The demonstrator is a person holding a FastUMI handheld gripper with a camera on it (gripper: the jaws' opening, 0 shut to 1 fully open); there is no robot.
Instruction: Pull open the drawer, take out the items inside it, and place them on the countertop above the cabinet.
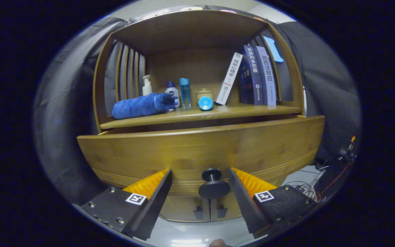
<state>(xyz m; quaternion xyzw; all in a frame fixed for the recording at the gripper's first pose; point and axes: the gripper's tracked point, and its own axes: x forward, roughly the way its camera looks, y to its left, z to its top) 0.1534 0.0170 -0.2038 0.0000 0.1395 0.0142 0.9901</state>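
Wooden cabinet (pixel 197 151) ahead, countertop (pixel 218 112) carrying a blue towel (pixel 142 105), bottles and books. Your gripper (pixel 199 176) fingers are spread wide, gripping nothing. Drawer (pixel 201 151) knob (pixel 214 183) sits between them, untouched.

The gripper (pixel 200 178) points straight forward and sits level, its two fingers (pixel 156 192) spread wide apart with a broad gap between them. Neither finger presses on anything. Both fingers angle slightly inward toward their tips, with the ribbed pads facing each other across the gap.
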